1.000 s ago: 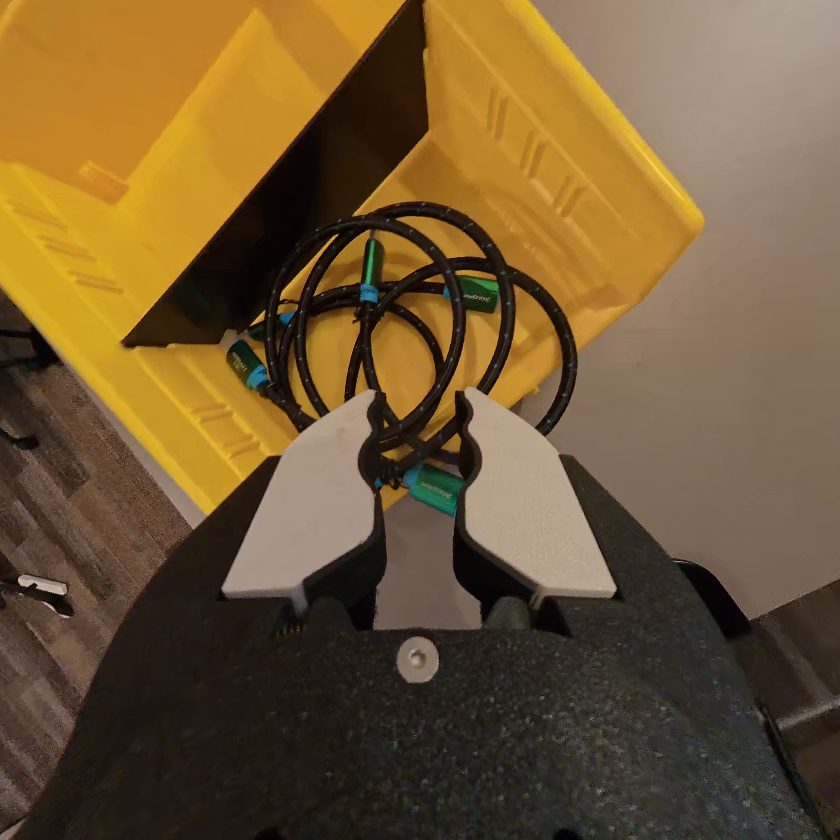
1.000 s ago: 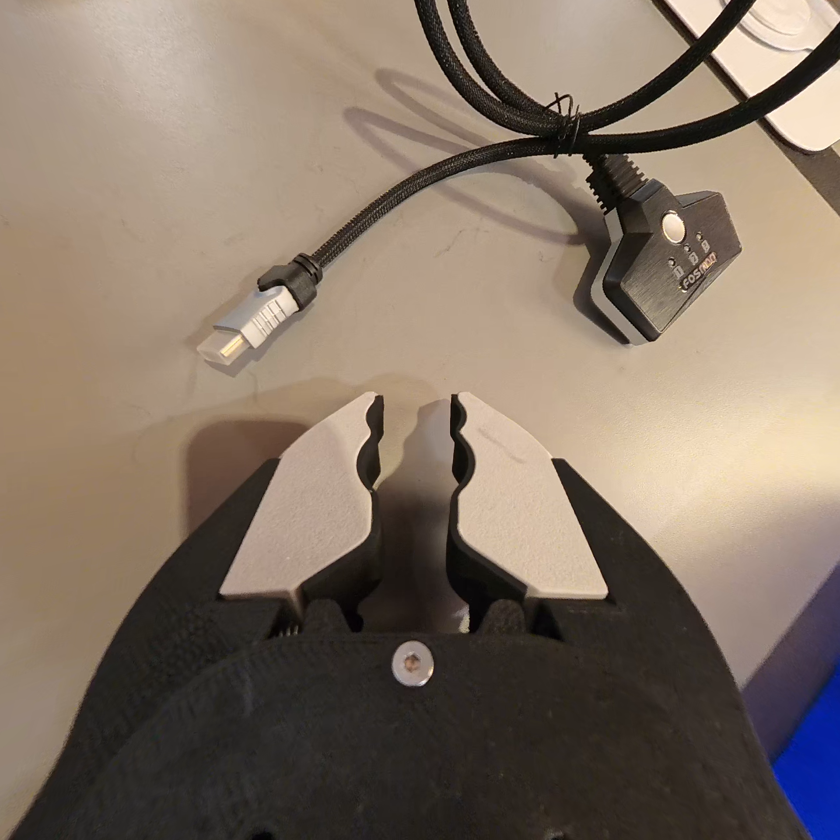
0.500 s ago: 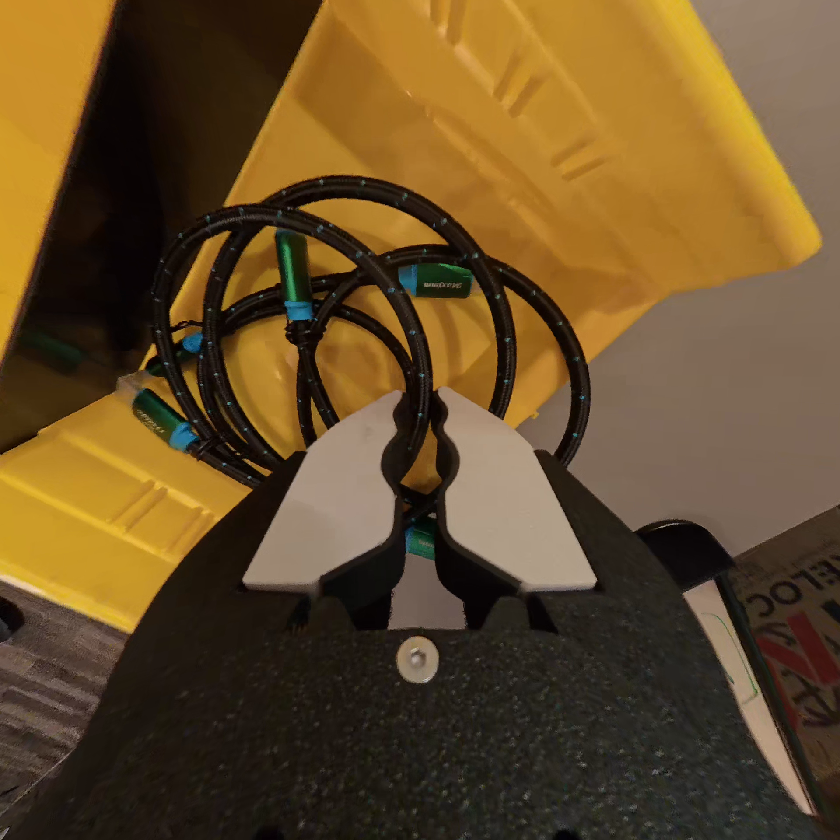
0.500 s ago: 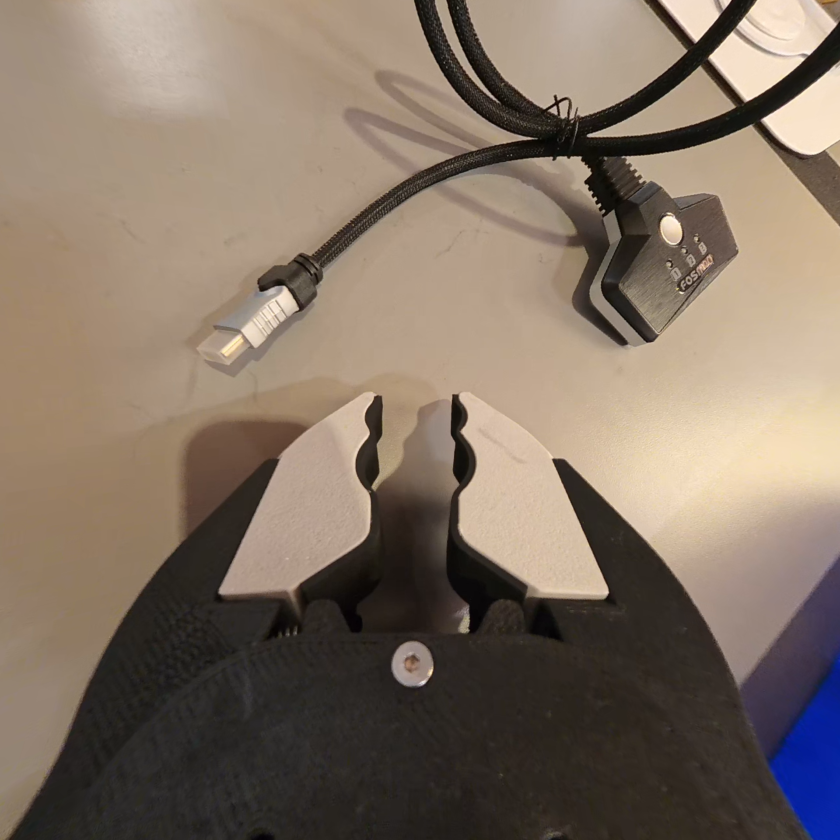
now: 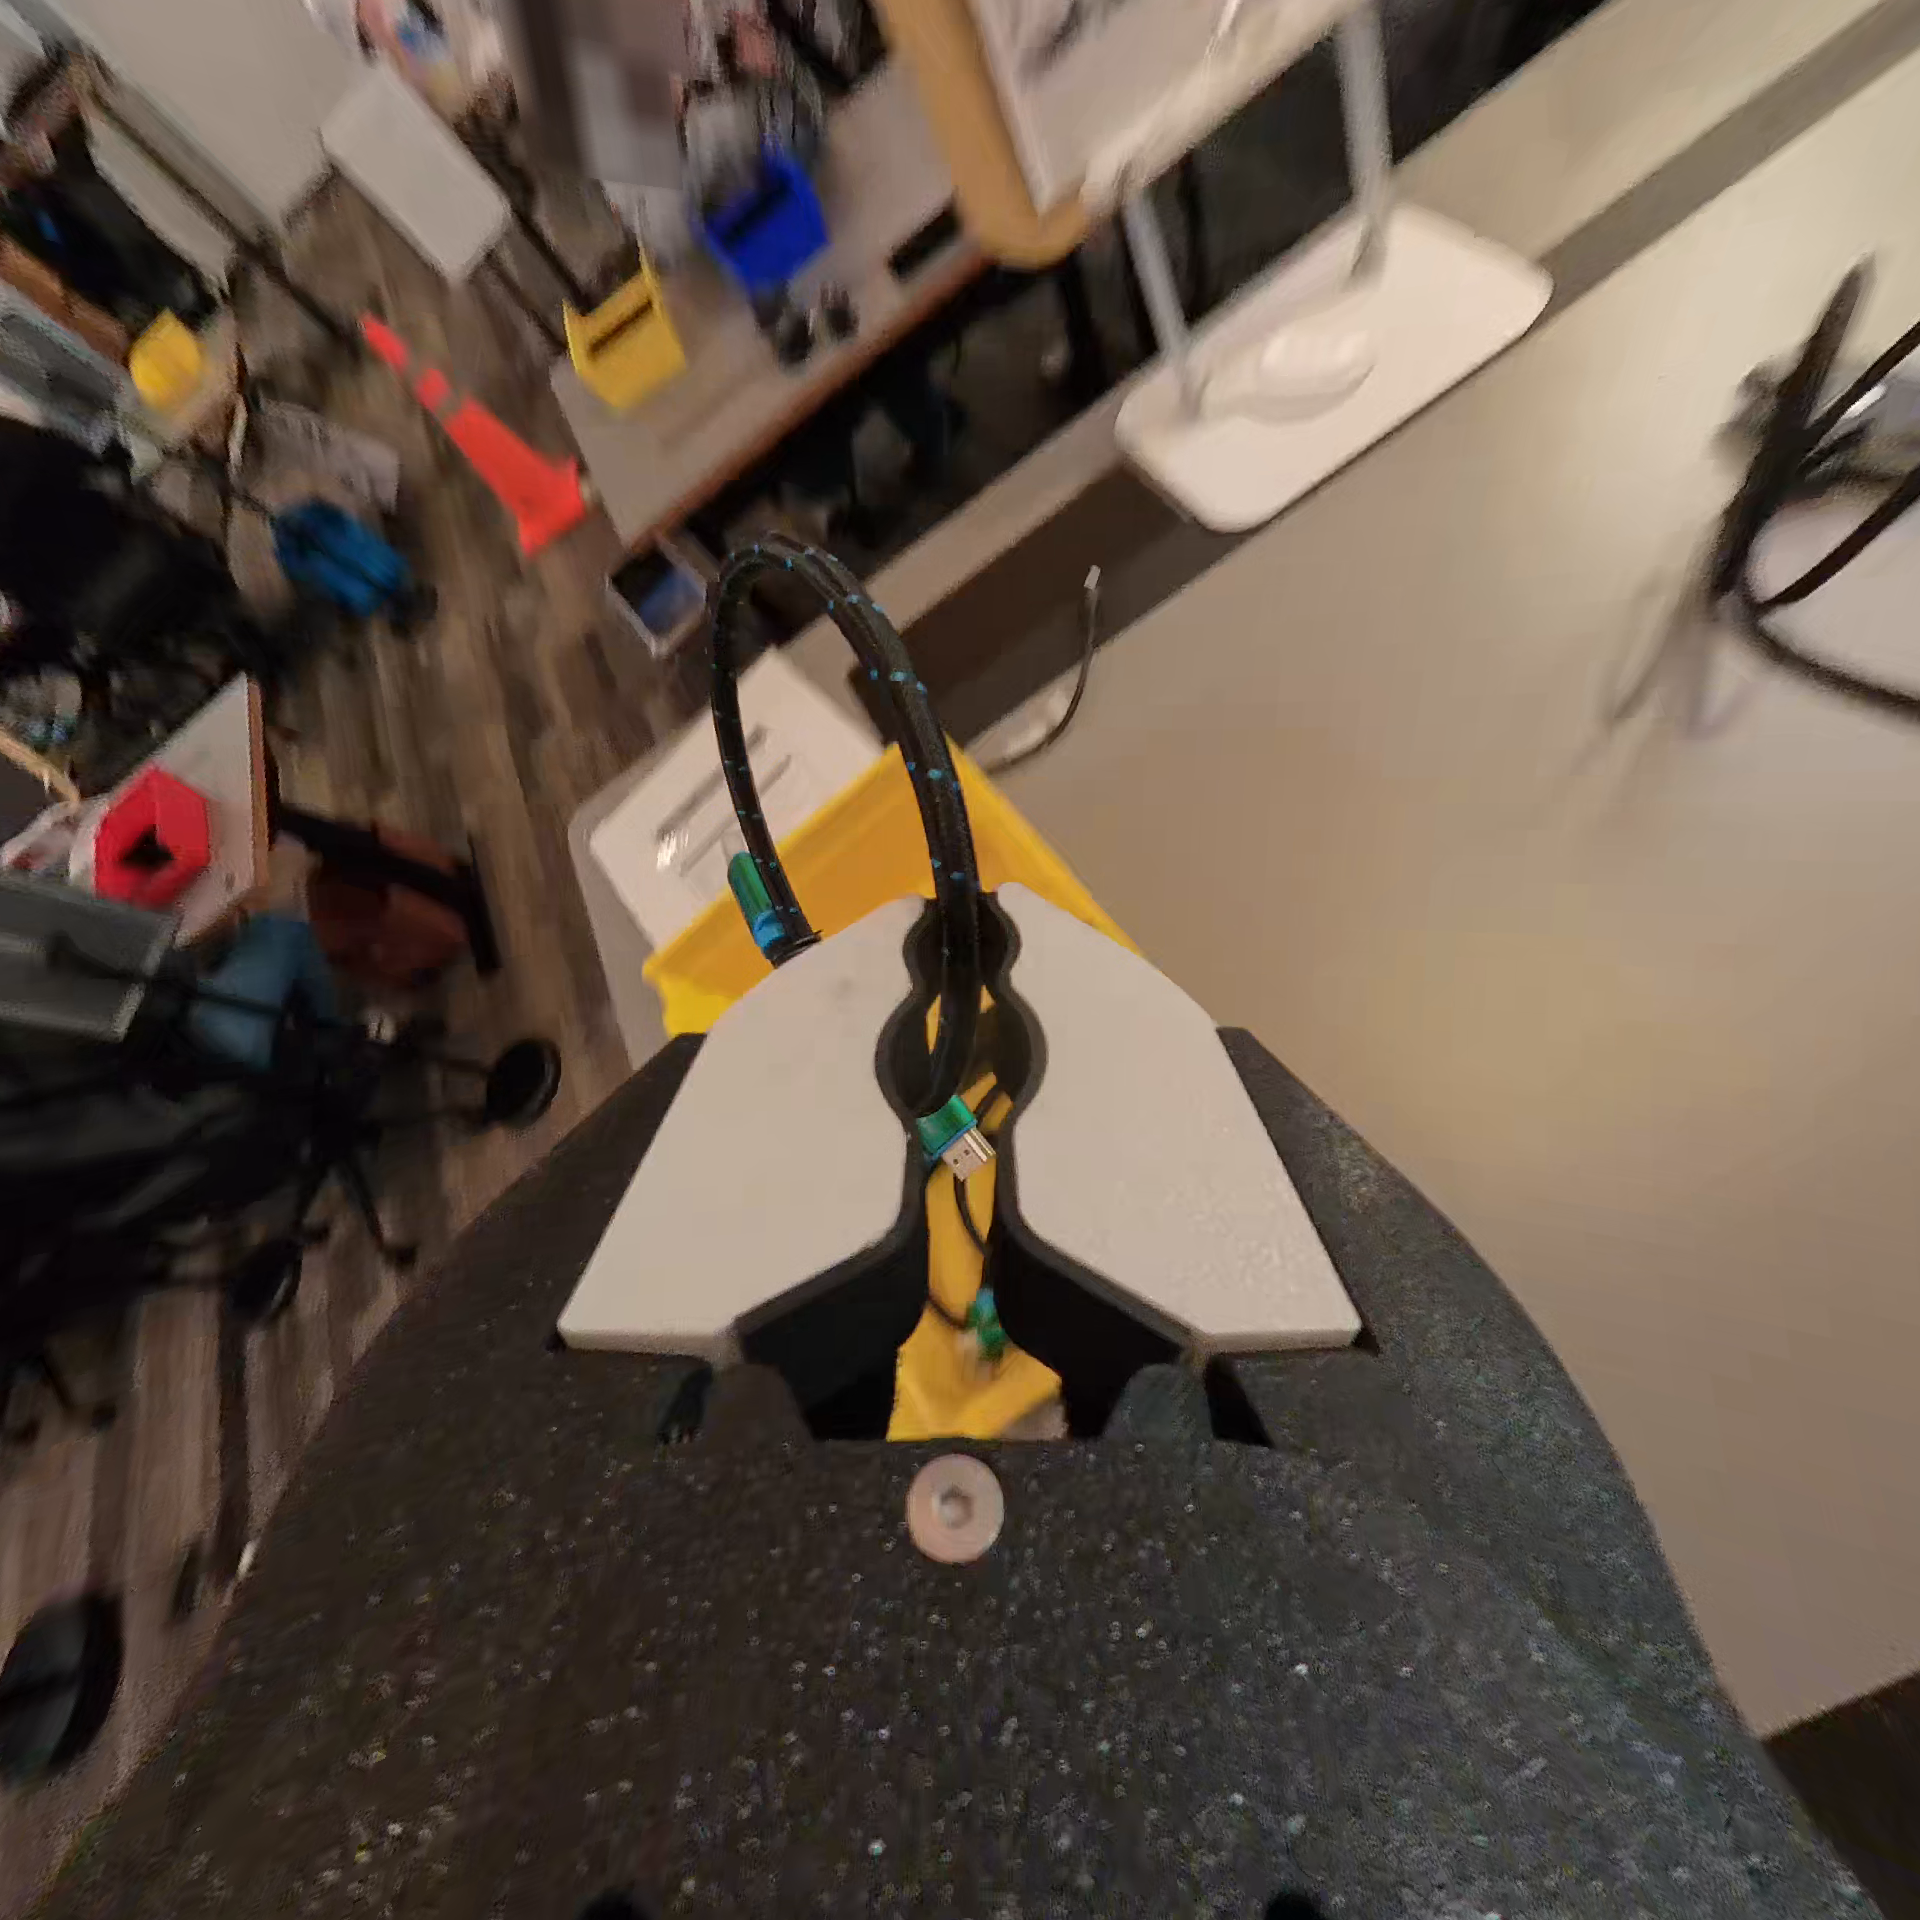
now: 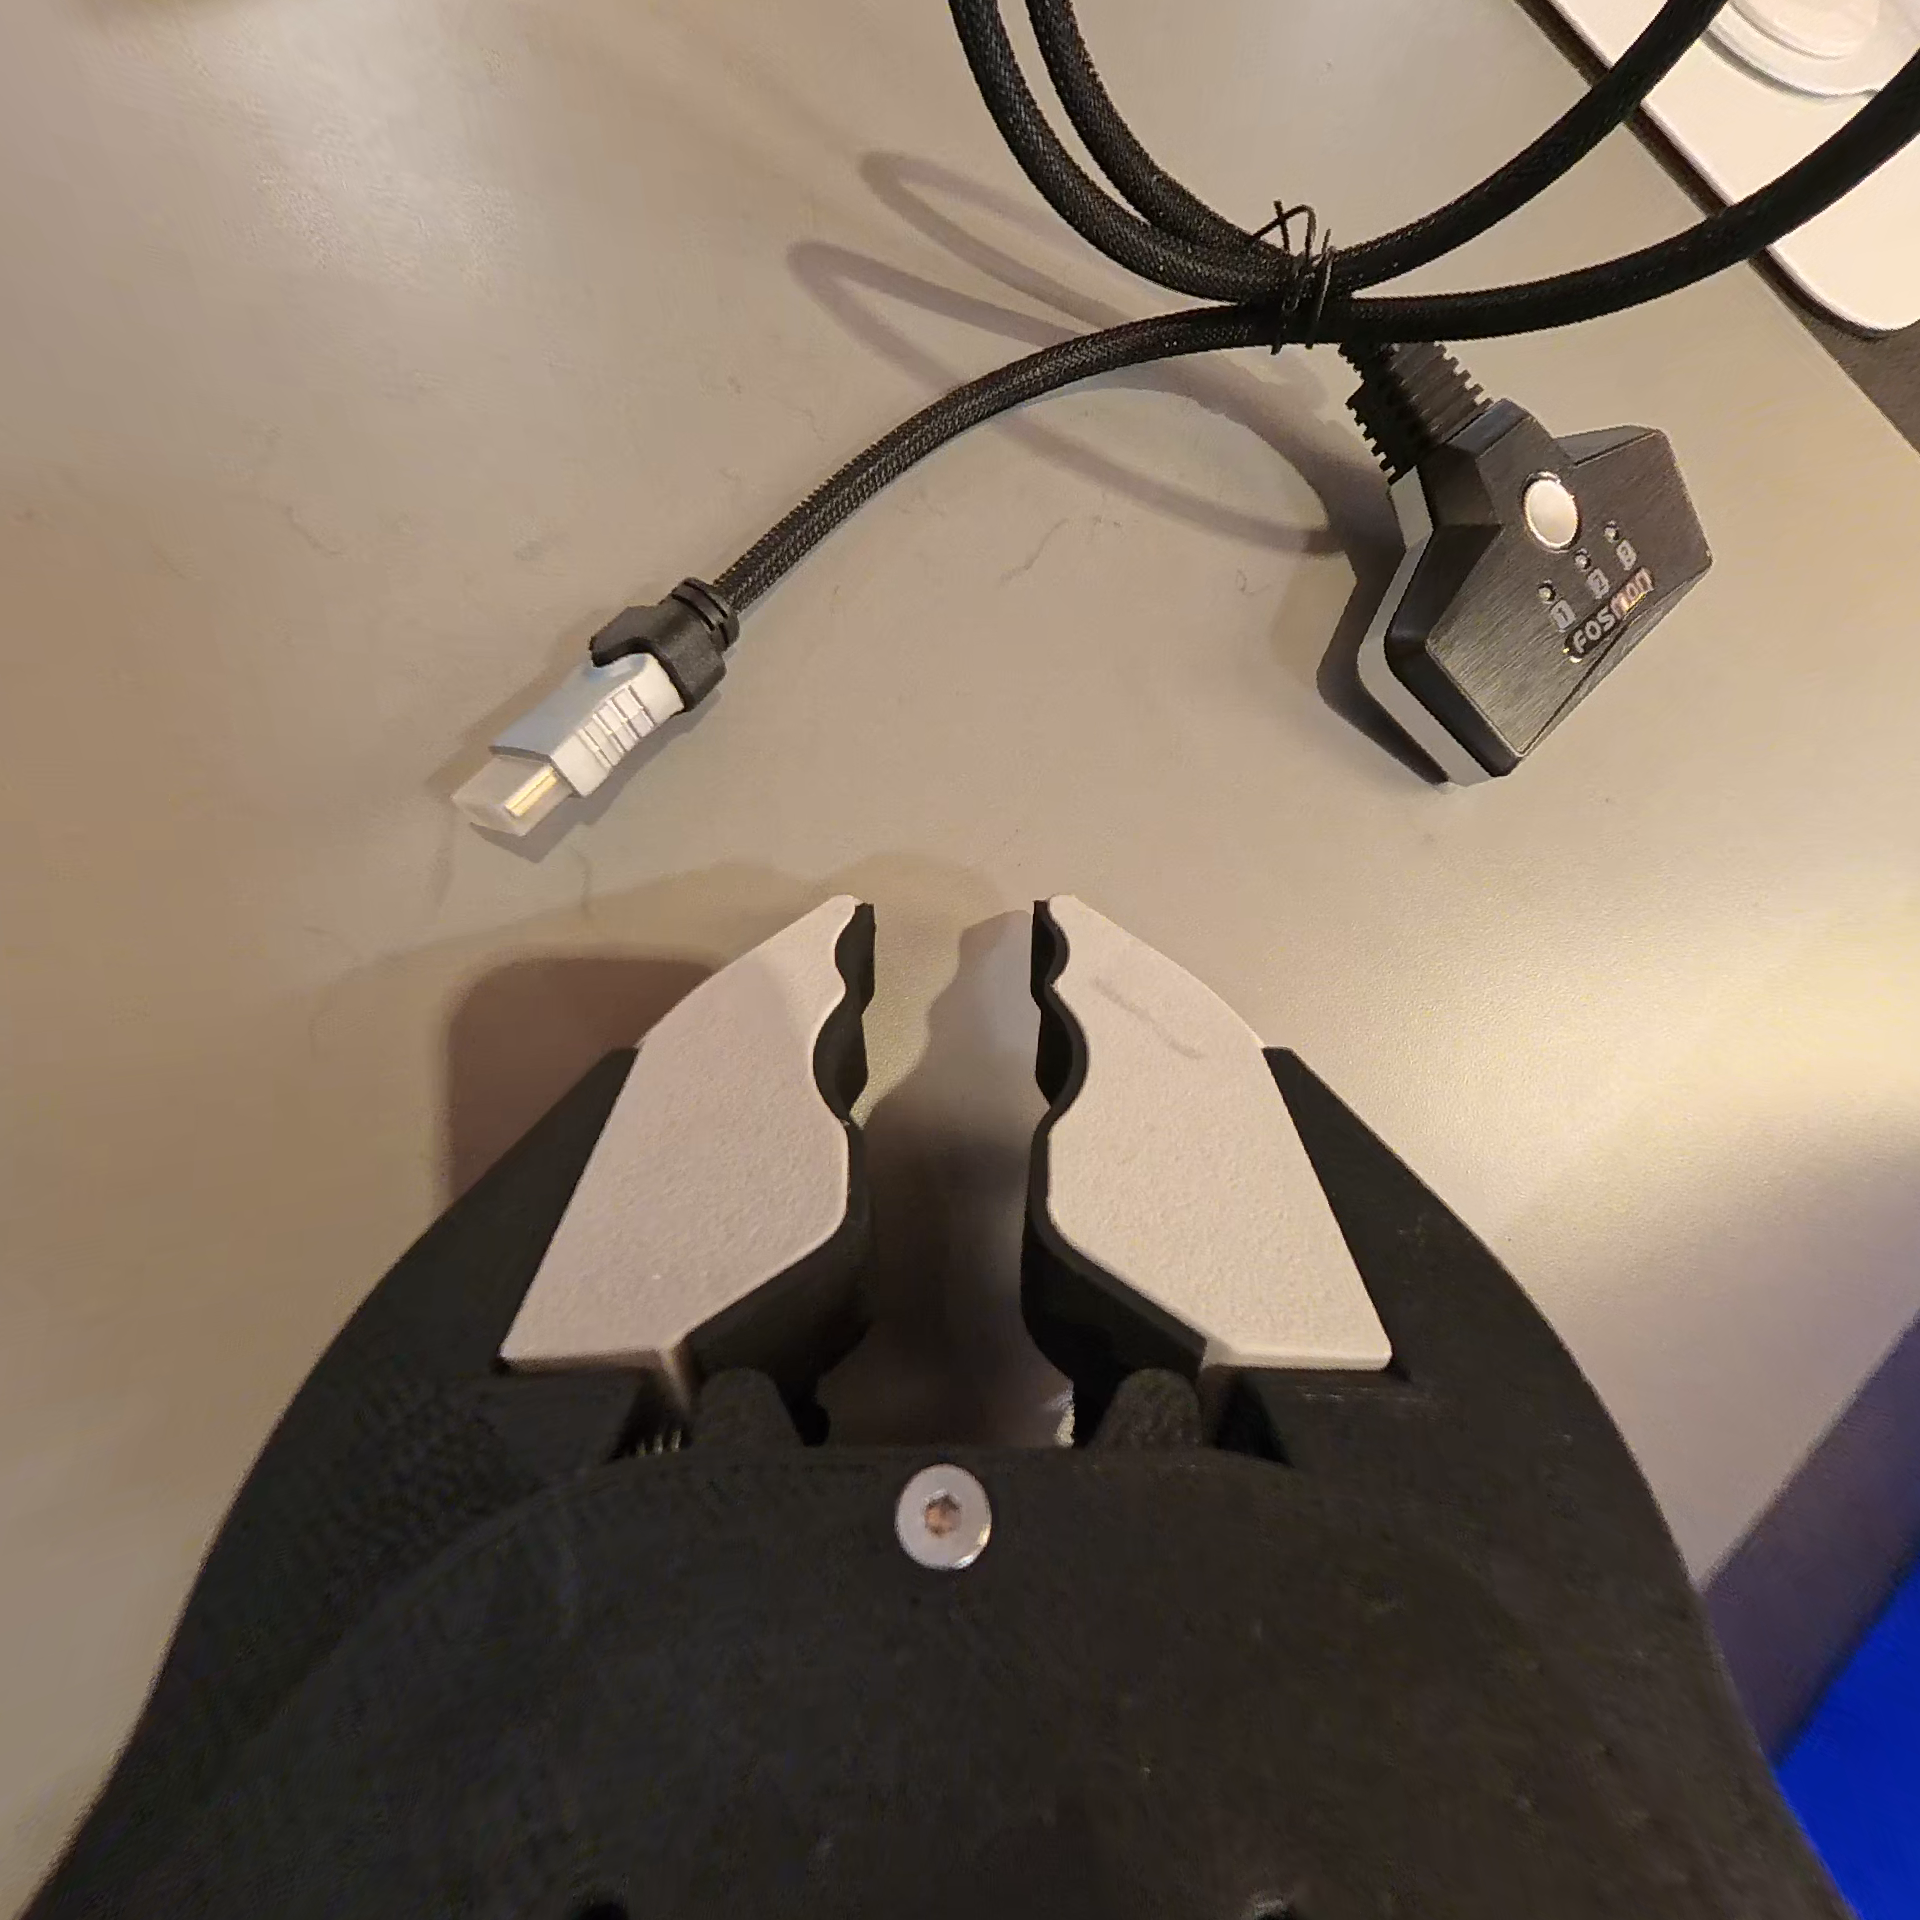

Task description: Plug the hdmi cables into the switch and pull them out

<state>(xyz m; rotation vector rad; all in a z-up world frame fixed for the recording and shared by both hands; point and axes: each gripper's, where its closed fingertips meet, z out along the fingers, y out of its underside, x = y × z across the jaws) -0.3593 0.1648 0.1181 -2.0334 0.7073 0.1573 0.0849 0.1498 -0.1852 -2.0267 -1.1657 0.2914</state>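
A coiled black braided cable (image 5: 940,790) with green plugs is clamped between the fingers of the left gripper (image 5: 961,920), lifted above a yellow bin (image 5: 831,862) at the table (image 5: 1455,935) edge. The hold is best kept firm and steady — loose loops can snag on the bin. The right gripper (image 6: 954,914) is held with its fingers narrowly parted on nothing, low over the table, near a grey plug (image 6: 582,717) — a black switch box (image 6: 1538,613) lies farther off.
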